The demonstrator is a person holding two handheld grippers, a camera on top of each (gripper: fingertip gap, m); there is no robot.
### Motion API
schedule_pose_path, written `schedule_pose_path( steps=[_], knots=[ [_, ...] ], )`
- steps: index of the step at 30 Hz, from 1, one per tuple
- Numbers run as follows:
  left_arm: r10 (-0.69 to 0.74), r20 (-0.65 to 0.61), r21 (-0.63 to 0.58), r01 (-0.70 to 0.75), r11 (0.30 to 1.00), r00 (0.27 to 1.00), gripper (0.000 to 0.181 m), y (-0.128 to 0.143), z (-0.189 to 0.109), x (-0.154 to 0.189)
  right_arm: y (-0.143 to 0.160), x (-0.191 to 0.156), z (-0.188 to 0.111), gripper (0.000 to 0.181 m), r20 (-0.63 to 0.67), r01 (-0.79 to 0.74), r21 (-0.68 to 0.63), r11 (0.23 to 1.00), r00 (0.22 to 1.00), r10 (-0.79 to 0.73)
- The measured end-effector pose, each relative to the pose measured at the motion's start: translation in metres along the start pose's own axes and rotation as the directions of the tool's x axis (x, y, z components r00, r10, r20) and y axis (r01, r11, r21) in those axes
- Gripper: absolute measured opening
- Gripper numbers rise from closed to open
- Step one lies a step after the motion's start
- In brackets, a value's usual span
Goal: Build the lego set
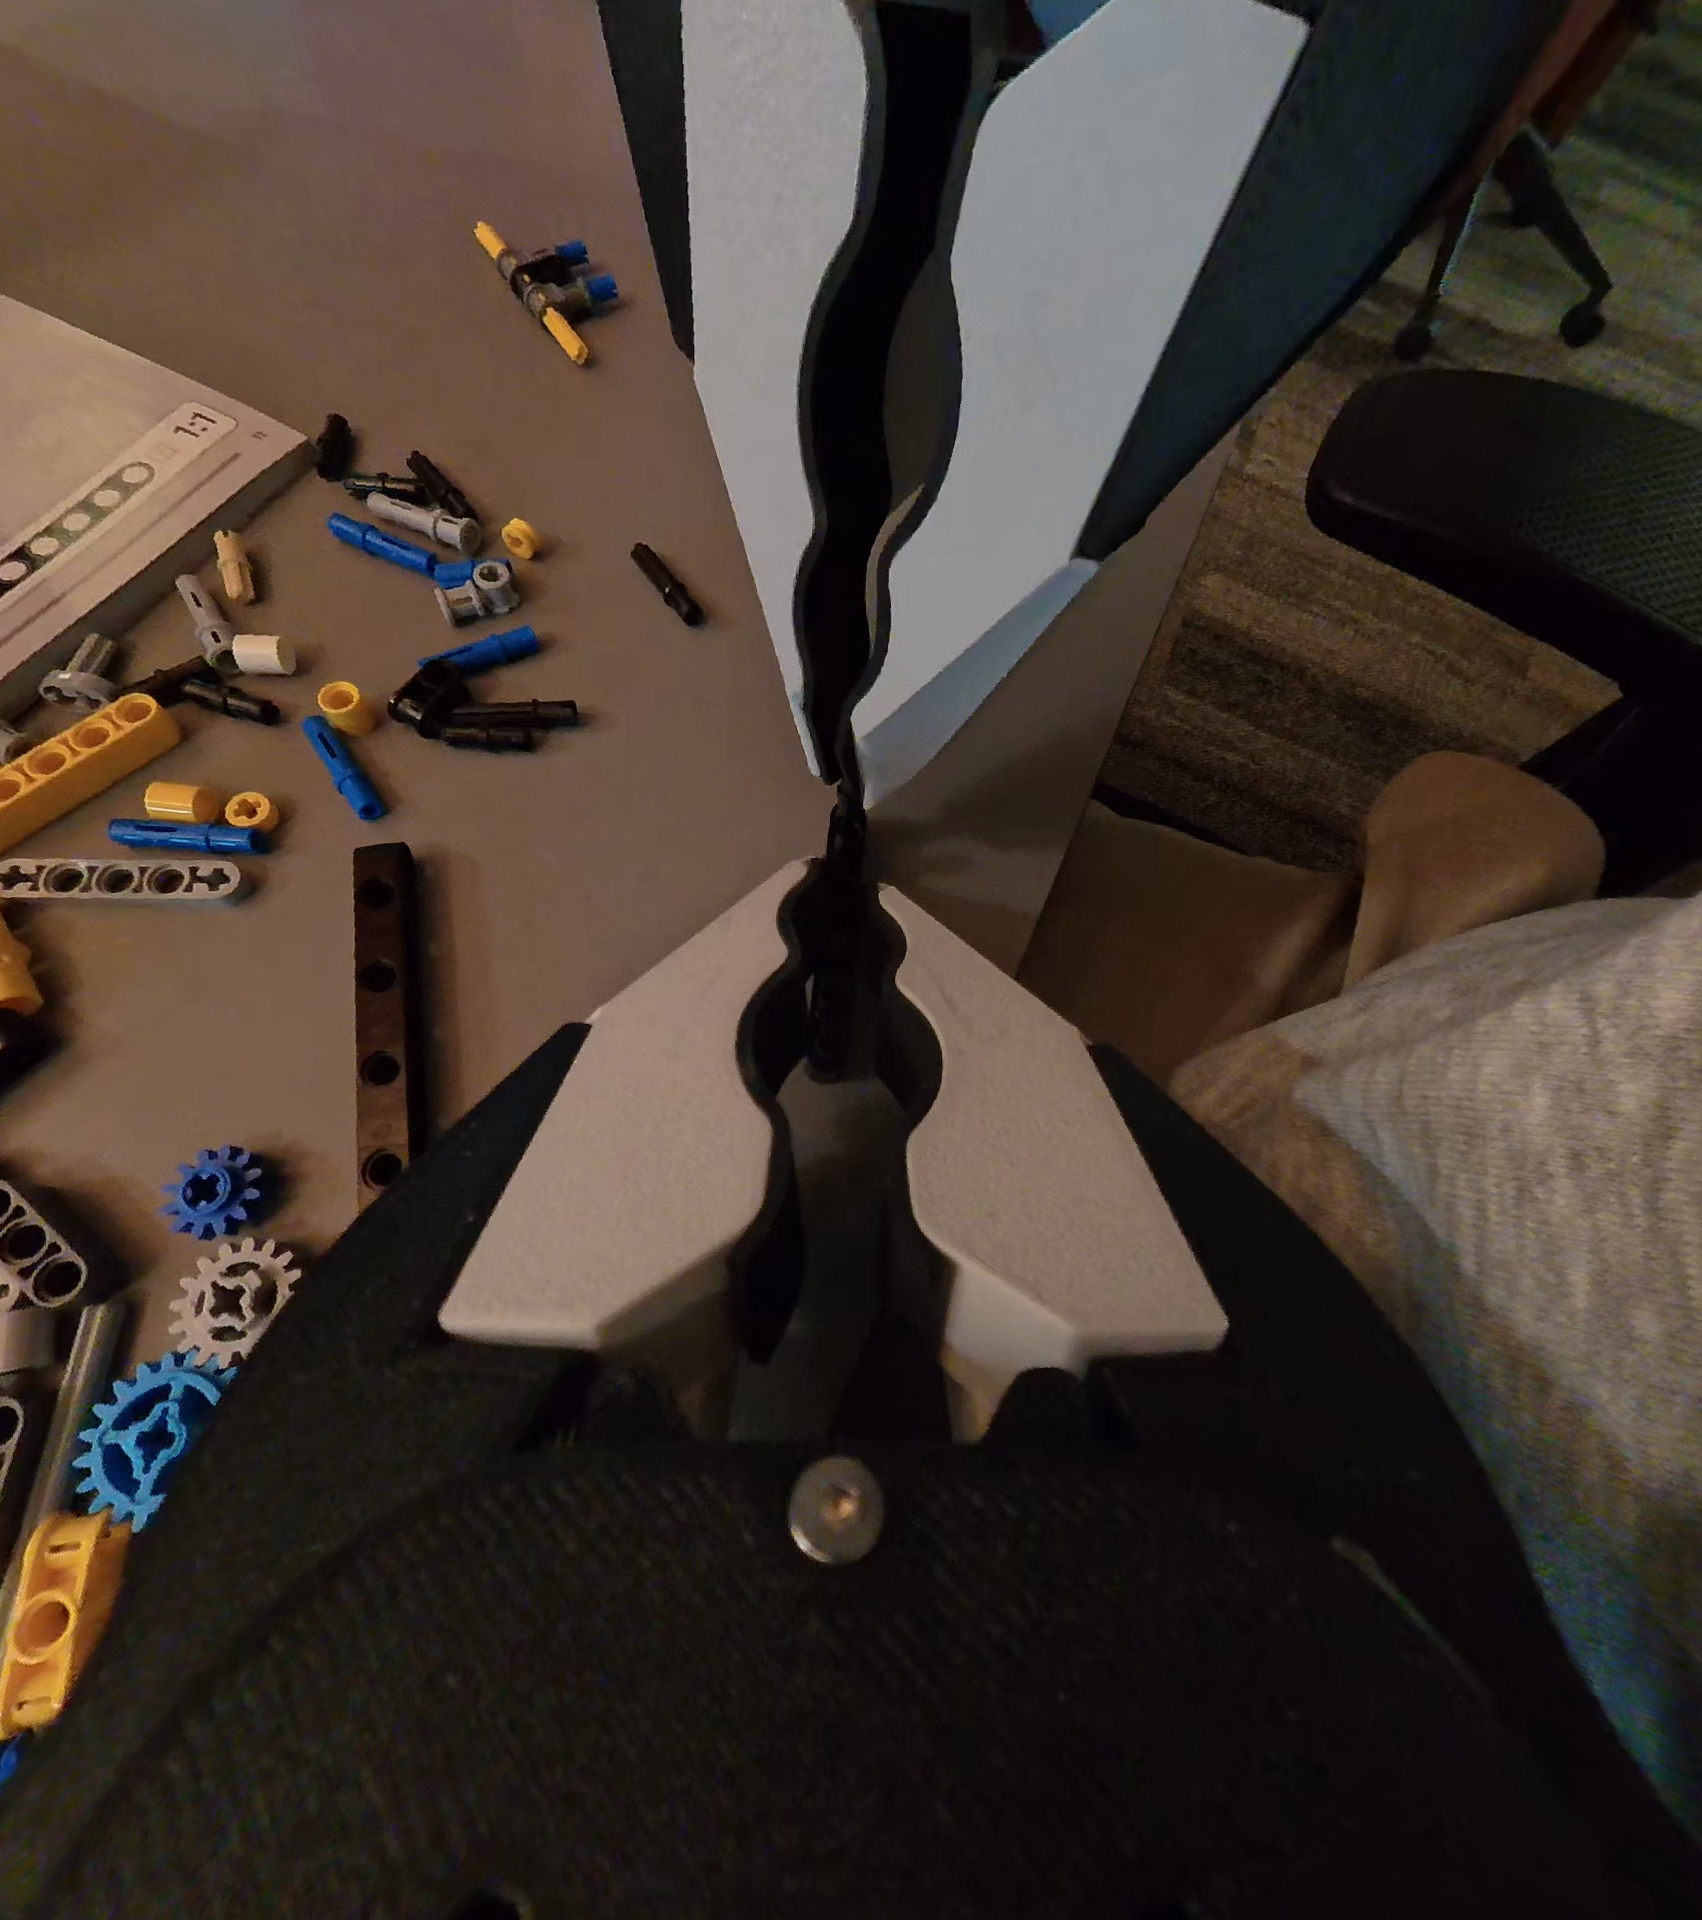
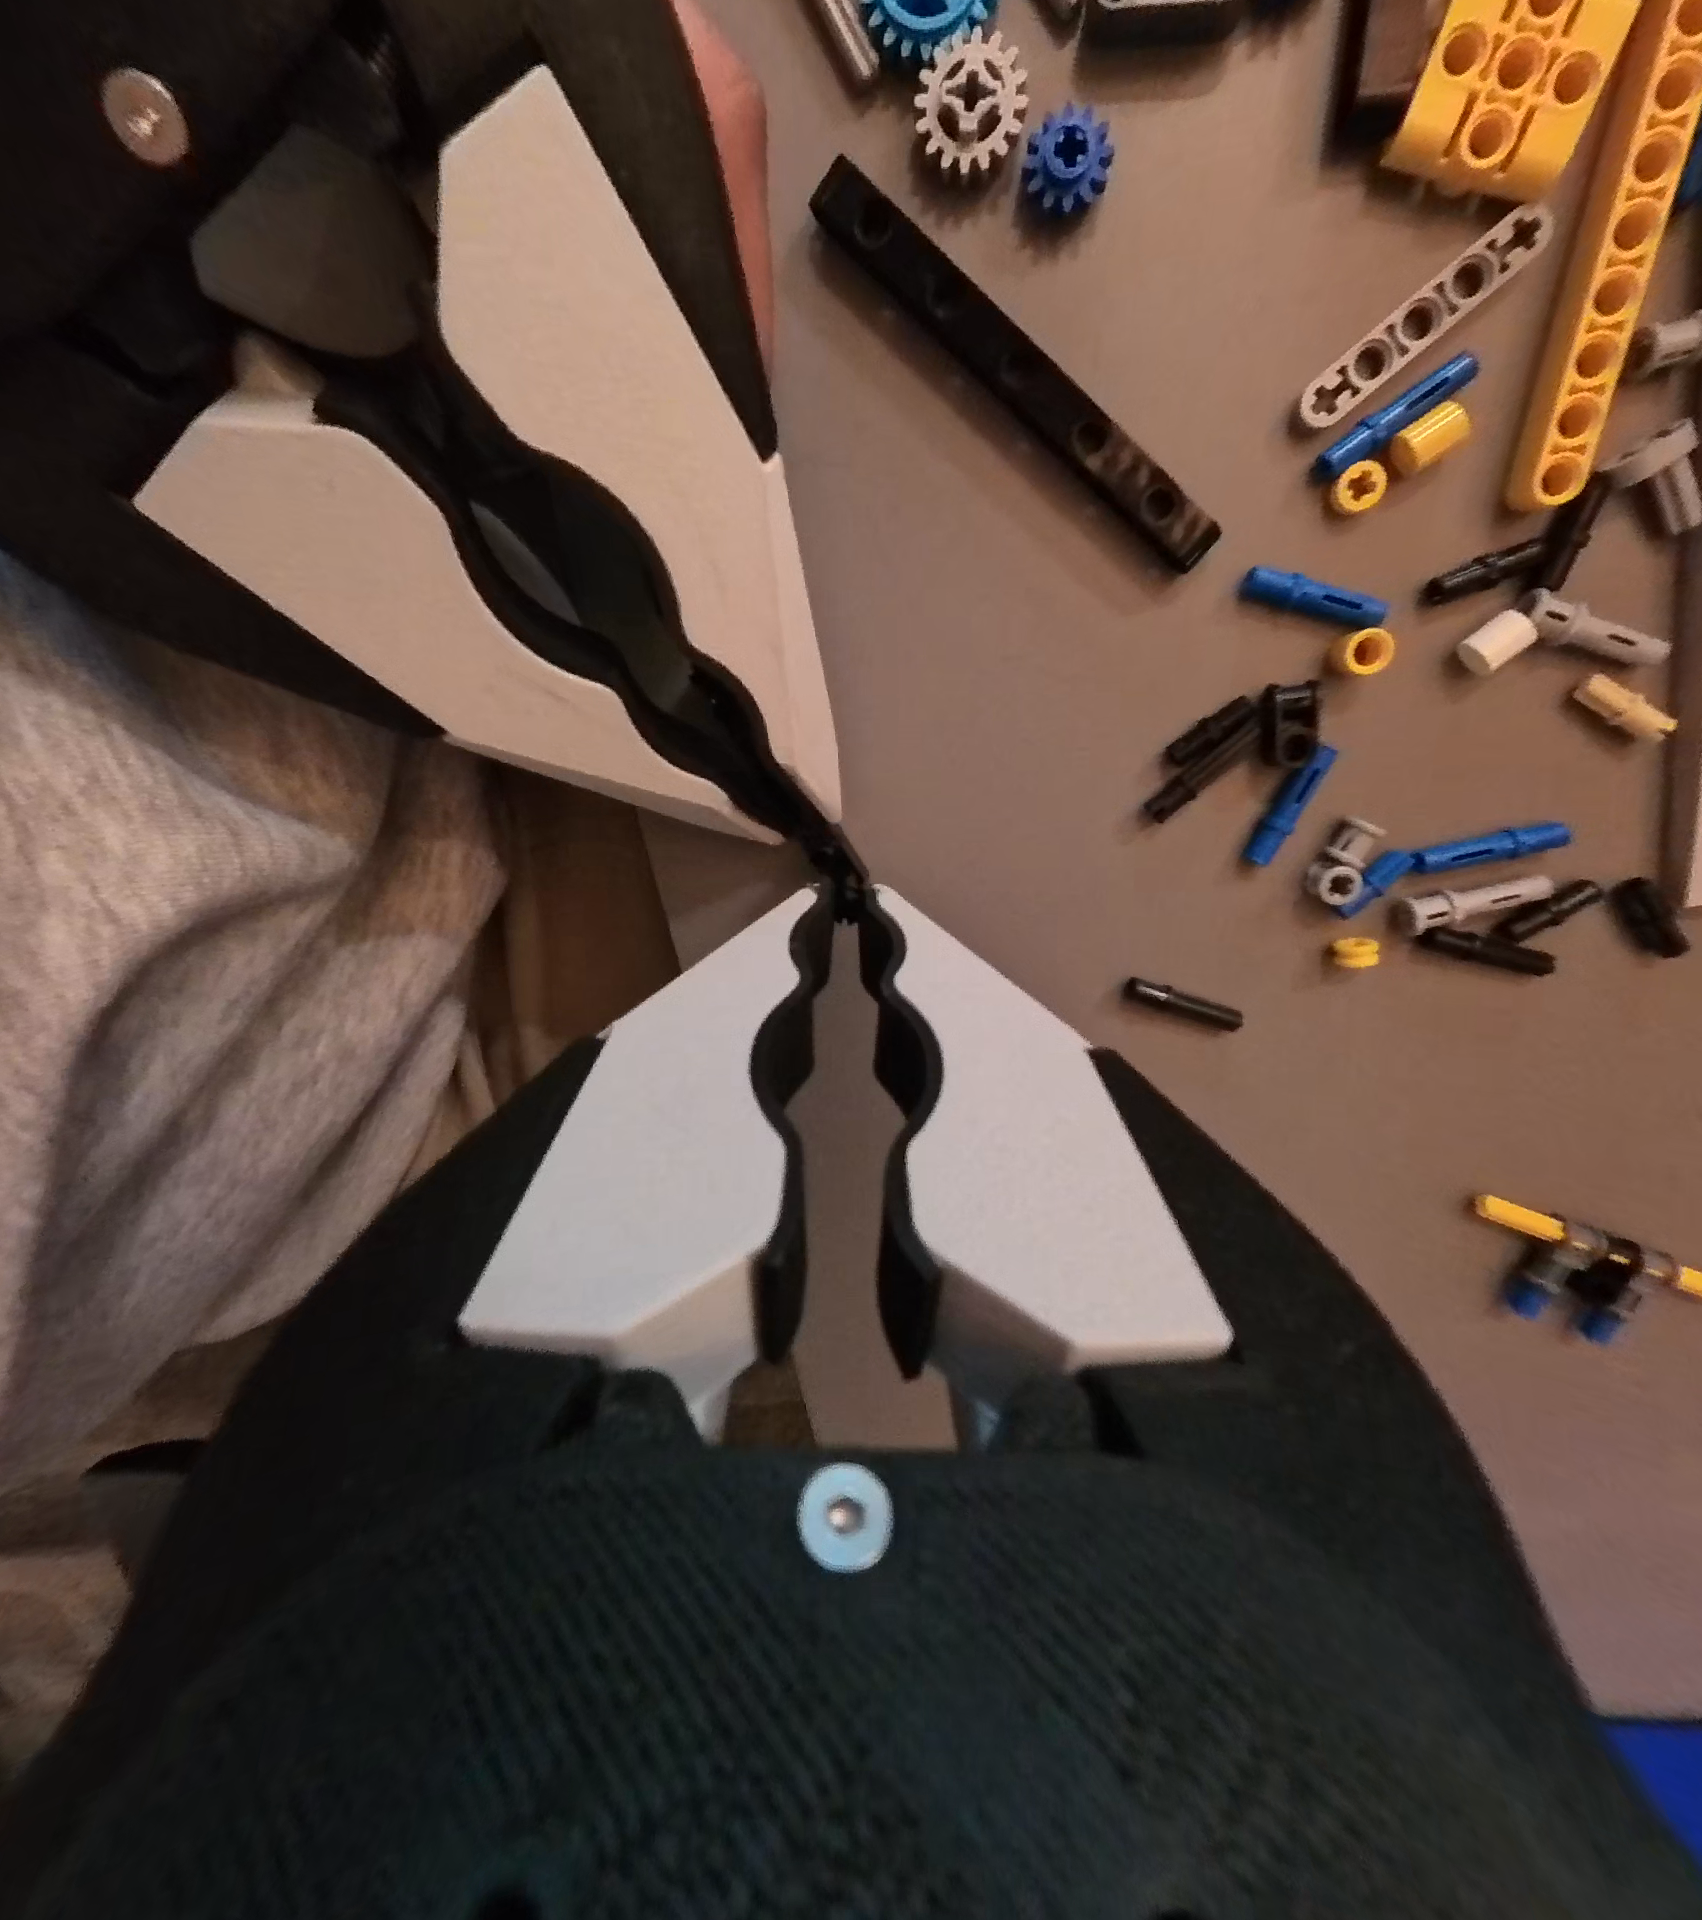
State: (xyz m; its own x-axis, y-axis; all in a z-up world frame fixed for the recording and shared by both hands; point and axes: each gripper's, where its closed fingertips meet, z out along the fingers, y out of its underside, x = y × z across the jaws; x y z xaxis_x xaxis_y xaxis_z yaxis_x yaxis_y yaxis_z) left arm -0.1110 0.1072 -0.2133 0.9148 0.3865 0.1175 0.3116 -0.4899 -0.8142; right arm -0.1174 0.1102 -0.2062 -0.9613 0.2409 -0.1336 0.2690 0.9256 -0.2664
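Black woven-textured housing fills the bottom of the left wrist view, and from it the left gripper reaches forward with its white fingers pinched on a small black pin-like lego part. That part stands nearly upright between the wavy black pads. Straight beyond it the right gripper comes down tip to tip, its fingers closed onto the same part. Left of the pin, on the grey table, lie loose pieces: a long black beam with holes nearest, a long yellow beam with holes farther left, a small blue gear, and an open instruction booklet beyond.

Similar black housing fronts the right wrist view. Its fingers narrow to a point and clamp the black pin at their very tips. From the upper left of the pin the left gripper meets it, also clenched on it. Right of the pin, well apart, the black beam, the yellow beam and a yellow axle with blue pins lie on the table.
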Motion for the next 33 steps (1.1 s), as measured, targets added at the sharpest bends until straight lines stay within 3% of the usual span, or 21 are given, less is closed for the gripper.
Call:
schedule_pose_path(
  steps=[22,26,33],
  knots=[
    [0.013,-0.039,0.014,-0.013,1.000,0.999,0.000,-0.001,-0.001,0.005,-0.002,0.003,-0.002,0.002,-0.064,0.013,0.027,1.000,0.998,-0.011],
    [0.050,-0.021,0.091,-0.048,0.995,0.999,0.009,-0.012,-0.006,0.006,-0.003,0.004,-0.003,0.002,-0.068,0.014,0.038,0.999,0.998,-0.012],
    [0.049,0.028,0.000,-0.049,0.999,0.998,0.020,-0.001,0.001,0.001,-0.003,0.004,-0.002,0.003,-0.066,0.011,0.047,0.999,0.998,-0.008]
  ],
)
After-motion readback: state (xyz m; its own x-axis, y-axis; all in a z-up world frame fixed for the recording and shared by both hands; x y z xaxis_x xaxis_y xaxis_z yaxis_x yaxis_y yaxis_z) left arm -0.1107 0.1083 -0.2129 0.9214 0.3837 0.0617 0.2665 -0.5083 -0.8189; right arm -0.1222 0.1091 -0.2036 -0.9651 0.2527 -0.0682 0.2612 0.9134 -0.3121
